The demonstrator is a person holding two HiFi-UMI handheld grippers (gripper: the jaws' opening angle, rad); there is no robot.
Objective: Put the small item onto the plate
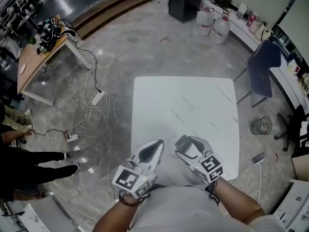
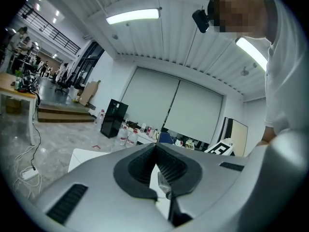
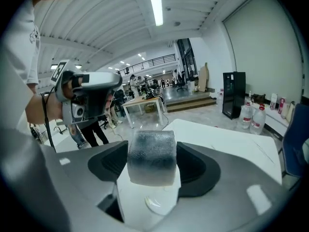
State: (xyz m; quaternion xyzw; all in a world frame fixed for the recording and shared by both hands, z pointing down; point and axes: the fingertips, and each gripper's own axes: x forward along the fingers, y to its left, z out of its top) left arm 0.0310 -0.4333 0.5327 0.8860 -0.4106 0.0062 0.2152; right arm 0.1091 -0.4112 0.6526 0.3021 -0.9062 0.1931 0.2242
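In the right gripper view, a small frosted grey roll-shaped item [image 3: 151, 156] sits upright between the jaws, and my right gripper [image 3: 152, 164] is shut on it. A small clear round disc [image 3: 157, 204] shows just below it over the white table [image 3: 227, 141]. In the head view, the right gripper [image 1: 185, 143] hovers over the near edge of the table [image 1: 193, 100]. My left gripper [image 1: 157, 144] is beside it on the left, with its jaws shut tip to tip [image 2: 155, 147]. No plate shows in the head view.
A blue chair [image 1: 263, 71] and a wire bin [image 1: 261, 125] stand to the right of the table. Cables and a power strip [image 1: 97, 98] lie on the floor to the left. A person's legs [image 1: 34, 166] are at far left. Water bottles [image 1: 215, 25] stand at the back.
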